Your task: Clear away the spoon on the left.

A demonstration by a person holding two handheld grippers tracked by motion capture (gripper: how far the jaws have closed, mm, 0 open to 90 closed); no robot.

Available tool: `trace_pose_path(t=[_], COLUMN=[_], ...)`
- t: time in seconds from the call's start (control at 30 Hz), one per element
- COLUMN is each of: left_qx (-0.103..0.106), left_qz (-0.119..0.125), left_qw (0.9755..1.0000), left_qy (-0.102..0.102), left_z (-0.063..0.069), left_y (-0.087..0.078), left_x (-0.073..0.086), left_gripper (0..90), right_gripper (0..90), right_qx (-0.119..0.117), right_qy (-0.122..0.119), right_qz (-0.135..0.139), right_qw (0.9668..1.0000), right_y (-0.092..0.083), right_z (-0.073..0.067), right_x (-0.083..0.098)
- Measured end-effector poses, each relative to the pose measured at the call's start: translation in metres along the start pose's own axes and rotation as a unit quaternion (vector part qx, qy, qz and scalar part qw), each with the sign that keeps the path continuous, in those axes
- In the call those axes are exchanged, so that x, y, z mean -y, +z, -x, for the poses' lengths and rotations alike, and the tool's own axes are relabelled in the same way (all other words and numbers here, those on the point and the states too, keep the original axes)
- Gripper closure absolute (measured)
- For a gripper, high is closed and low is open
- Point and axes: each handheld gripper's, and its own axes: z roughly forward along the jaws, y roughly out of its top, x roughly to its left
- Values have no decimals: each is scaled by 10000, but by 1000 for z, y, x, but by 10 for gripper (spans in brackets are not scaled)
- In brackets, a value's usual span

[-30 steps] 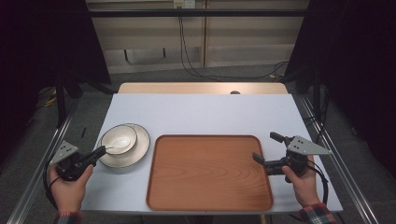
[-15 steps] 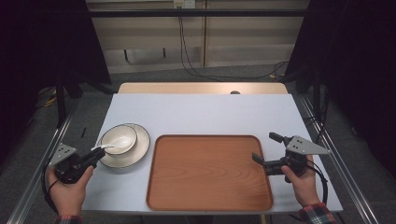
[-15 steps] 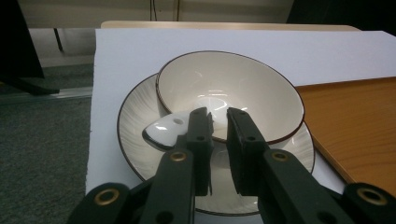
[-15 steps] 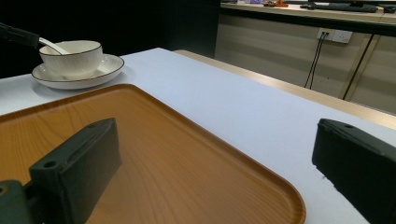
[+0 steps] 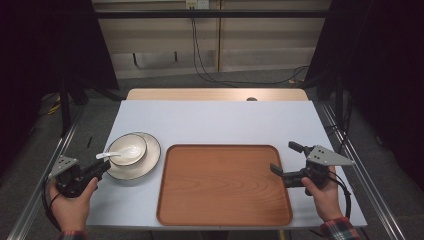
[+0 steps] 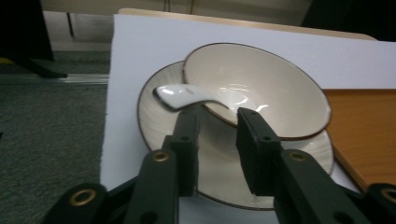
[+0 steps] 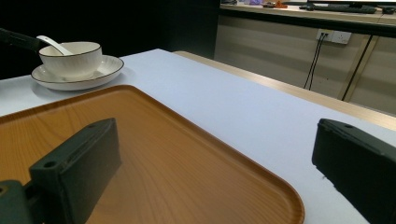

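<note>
The left gripper (image 6: 217, 140) was held released, jaws parted just short of the white ceramic spoon (image 6: 187, 95), whose handle stuck out over the bowl (image 6: 280, 93) rim, bowl seated on its plate (image 5: 150, 157). Looked like an approach-to-grasp step; closing squarely on that slick handle would probably be needed next. The right gripper (image 5: 283, 162) was parked wide open over the empty wooden tray (image 5: 225, 185) edge.

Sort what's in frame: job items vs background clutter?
Likely in play (judging by where the grippers sit):
- spoon, at the left gripper tips
- bowl
- plate under the bowl
- wooden tray, empty, right gripper open at its edge

Just lying about:
- cables on the floor behind the table
- wall socket
</note>
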Motion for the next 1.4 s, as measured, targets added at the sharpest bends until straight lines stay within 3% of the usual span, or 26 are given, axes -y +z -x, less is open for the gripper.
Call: trace_pose_path(t=[0.07,0.13,0.4,0.57,1.0,1.4], left_qx=[-107,-86,-259,-249,-191,-142], left_qz=[18,25,135,238,315,393], left_qw=[9999,9999,9995,9989,9984,9974], left_qy=[-69,-66,-153,-310,-433,-593], left_z=[-3,-3,-5,-6,-6,-4], left_y=[1,1,8,9,13,13], left_x=[0,-1,0,-1,-2,-3], left_gripper=[637,616,445,441,426,535], right_gripper=[9,10,12,12,12,12], right_qx=[54,-98,-45,-30,-16,-63], right_qy=[0,-24,-43,-57,-96,-158], right_qz=[-30,-95,-68,-88,-104,-160], right_qw=[10000,9999,10000,9999,9999,9997], right_y=[0,0,1,1,0,-2], right_z=[0,0,-1,-1,-2,-3], right_x=[0,0,0,0,0,0])
